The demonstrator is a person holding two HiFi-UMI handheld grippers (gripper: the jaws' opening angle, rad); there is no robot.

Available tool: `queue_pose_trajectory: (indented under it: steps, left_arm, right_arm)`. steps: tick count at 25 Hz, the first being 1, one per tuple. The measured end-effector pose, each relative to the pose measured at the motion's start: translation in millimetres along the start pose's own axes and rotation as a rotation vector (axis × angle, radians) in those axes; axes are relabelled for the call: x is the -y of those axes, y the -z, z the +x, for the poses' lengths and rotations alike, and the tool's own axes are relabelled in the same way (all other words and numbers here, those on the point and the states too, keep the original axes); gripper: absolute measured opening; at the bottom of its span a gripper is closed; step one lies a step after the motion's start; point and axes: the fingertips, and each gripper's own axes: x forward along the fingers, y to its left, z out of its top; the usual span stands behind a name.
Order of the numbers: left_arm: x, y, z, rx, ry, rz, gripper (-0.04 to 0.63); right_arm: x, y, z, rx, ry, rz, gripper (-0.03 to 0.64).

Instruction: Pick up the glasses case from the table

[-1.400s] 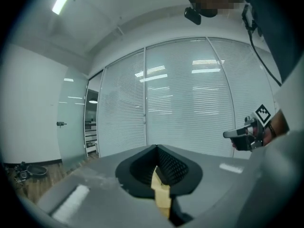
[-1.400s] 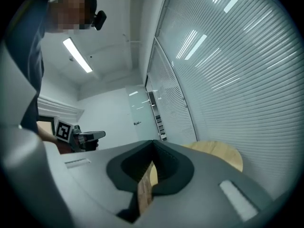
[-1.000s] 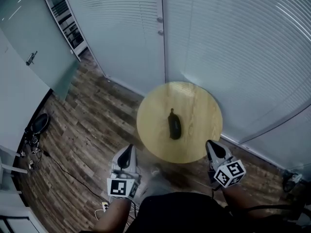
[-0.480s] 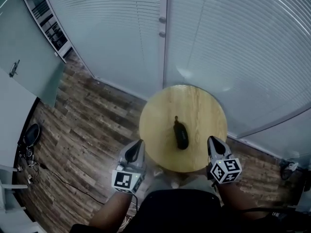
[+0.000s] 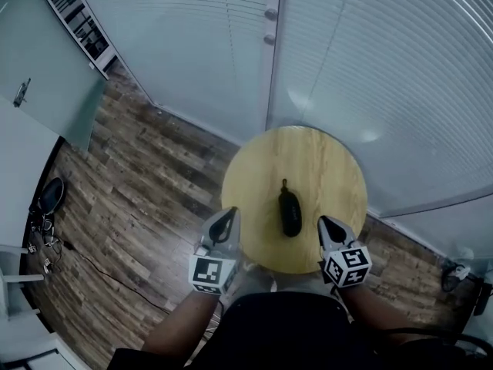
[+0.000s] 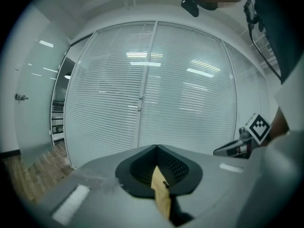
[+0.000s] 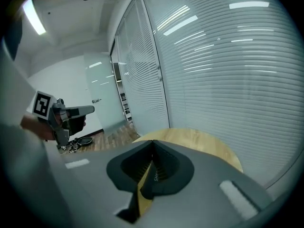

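Note:
A dark, oblong glasses case [image 5: 290, 211] lies near the middle of the round wooden table [image 5: 327, 172], lengthwise away from me. My left gripper [image 5: 226, 220] hangs at the table's near-left edge, left of the case, with its jaws together and nothing in them. My right gripper [image 5: 326, 225] is over the near-right edge, right of the case, also shut and empty. Neither touches the case. In the left gripper view the jaws [image 6: 156, 147] meet at the tip, and the right gripper [image 6: 233, 149] shows beyond them. The right gripper view shows closed jaws [image 7: 152, 141] over the tabletop [image 7: 199, 139].
Glass walls with white blinds [image 5: 385, 68] curve round behind the table, with a door seam and handles [image 5: 270, 25]. Wood-plank floor [image 5: 139, 176] lies to the left, with cables and a dark round object [image 5: 48, 199] by the left wall and a shelf [image 5: 73, 21] beyond.
Both grippers have moved forward and down, from short of the table to its near edge, one on each side of the case. The table and case now sit closer in the head view.

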Motion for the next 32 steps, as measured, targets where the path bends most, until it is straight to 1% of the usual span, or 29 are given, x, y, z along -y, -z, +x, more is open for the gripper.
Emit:
queue_pose_trajectory:
  steps: [3, 6, 9, 12, 13, 16, 19, 23, 25, 26, 28, 30, 32]
  left_arm:
    - [4, 5, 9, -0.016, -0.021, 0.008, 0.005]
    - [5, 22, 20, -0.058, -0.032, 0.022, 0.003]
    - [-1, 40, 28, -0.093, -0.049, 0.018, 0.003]
    - [-9, 55, 41, -0.113, -0.063, 0.010, 0.004]
    - [-10, 59, 46, -0.116, -0.063, 0.008, 0.004]
    - [-9, 71, 59, -0.125, -0.065, 0.000, 0.004]
    - [-14, 82, 64, -0.137, -0.075, -0.012, 0.005]
    - [-16, 99, 71, -0.177, -0.074, -0.035, 0.005]
    - [-16, 108, 72, -0.198, -0.069, -0.045, 0.003]
    - [-16, 112, 72, -0.207, -0.060, -0.030, 0.005]
    - [-17, 121, 73, -0.221, -0.050, -0.012, 0.004]
    - [-17, 127, 73, -0.236, -0.054, -0.023, 0.005]
    - [-17, 131, 72, -0.248, -0.067, -0.054, 0.005]
  right_arm:
    - [4, 0, 18, -0.013, -0.047, 0.006, 0.009]
    - [8, 6, 41, -0.036, -0.076, -0.005, 0.009]
    - [8, 22, 62, -0.077, -0.089, -0.013, 0.009]
    - [10, 40, 81, -0.111, -0.080, -0.026, 0.012]
    - [12, 47, 87, -0.124, -0.079, -0.027, 0.039]
    - [20, 67, 101, -0.169, -0.073, -0.020, 0.166]
    - [23, 81, 113, -0.199, -0.062, -0.008, 0.233]
    - [26, 98, 130, -0.233, -0.053, 0.009, 0.245]
    - [25, 107, 138, -0.249, -0.057, 0.018, 0.286]
    - [24, 111, 143, -0.257, -0.064, 0.022, 0.307]
    - [19, 118, 150, -0.274, -0.082, 0.026, 0.326]
    - [17, 125, 155, -0.289, -0.082, 0.036, 0.347]
    - [19, 131, 159, -0.305, -0.068, 0.051, 0.360]
